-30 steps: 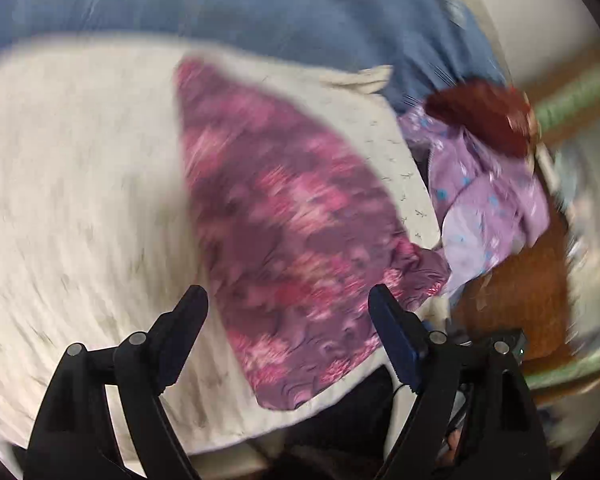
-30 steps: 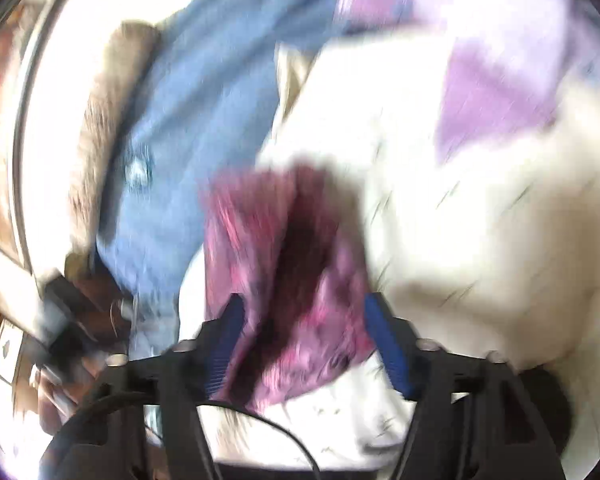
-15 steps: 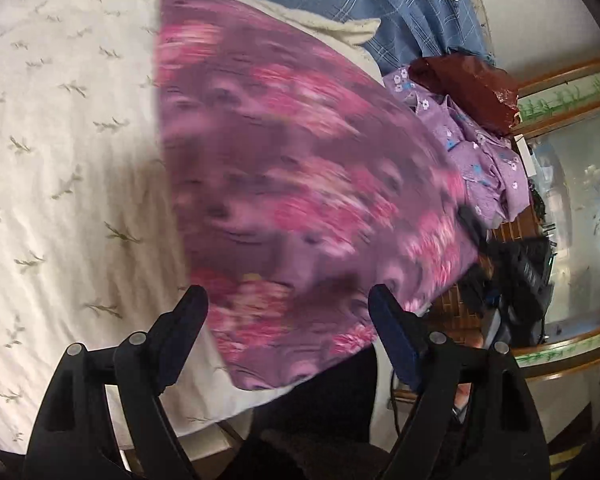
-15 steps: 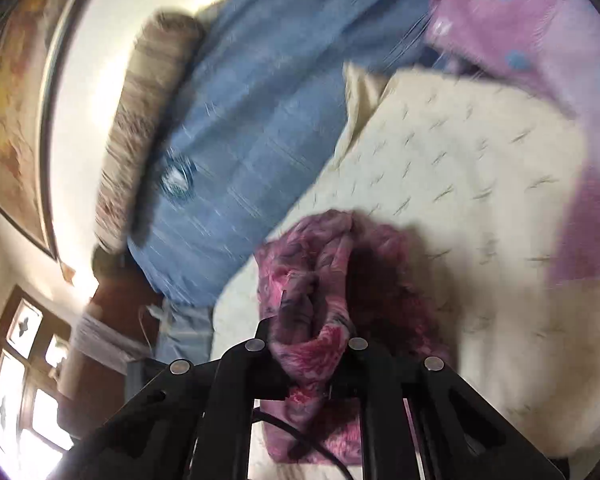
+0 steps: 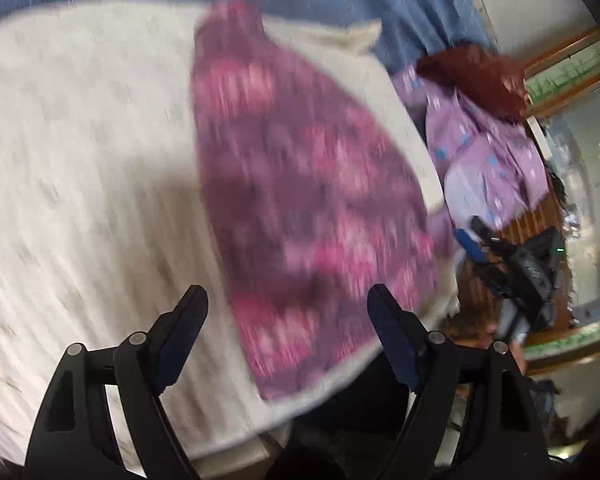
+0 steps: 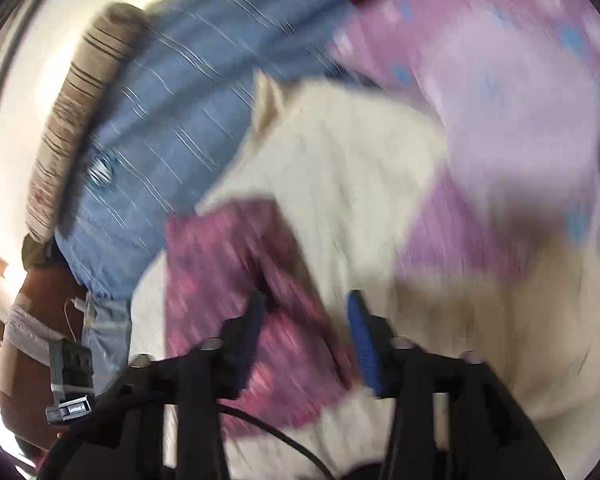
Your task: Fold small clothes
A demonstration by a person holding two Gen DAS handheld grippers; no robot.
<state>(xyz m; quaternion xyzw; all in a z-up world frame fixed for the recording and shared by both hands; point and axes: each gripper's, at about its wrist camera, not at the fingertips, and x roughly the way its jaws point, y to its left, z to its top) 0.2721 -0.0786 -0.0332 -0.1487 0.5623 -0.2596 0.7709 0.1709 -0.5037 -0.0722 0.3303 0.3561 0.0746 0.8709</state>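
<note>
A purple garment with pink flowers (image 5: pixel 312 192) lies spread on a cream patterned cushion (image 5: pixel 84 160). It also shows in the right wrist view (image 6: pixel 220 280), blurred. My left gripper (image 5: pixel 288 320) is open and empty above the garment's near end. My right gripper (image 6: pixel 304 320) is open, its fingers on either side of the garment's edge, holding nothing. The right gripper also shows in the left wrist view (image 5: pixel 496 256) at the cushion's right side.
A lilac garment with blue dots (image 5: pixel 488 160) and a dark red cloth (image 5: pixel 476 76) lie to the right; the lilac one also shows in the right wrist view (image 6: pixel 500 80). A blue striped cover (image 6: pixel 172 120) lies behind the cushion. A framed glass panel (image 5: pixel 580 160) stands at the right.
My right gripper was shut on the purple garment half a second ago and has opened and let it go. The garment has dropped flat on the cushion. Both views are blurred by motion.
</note>
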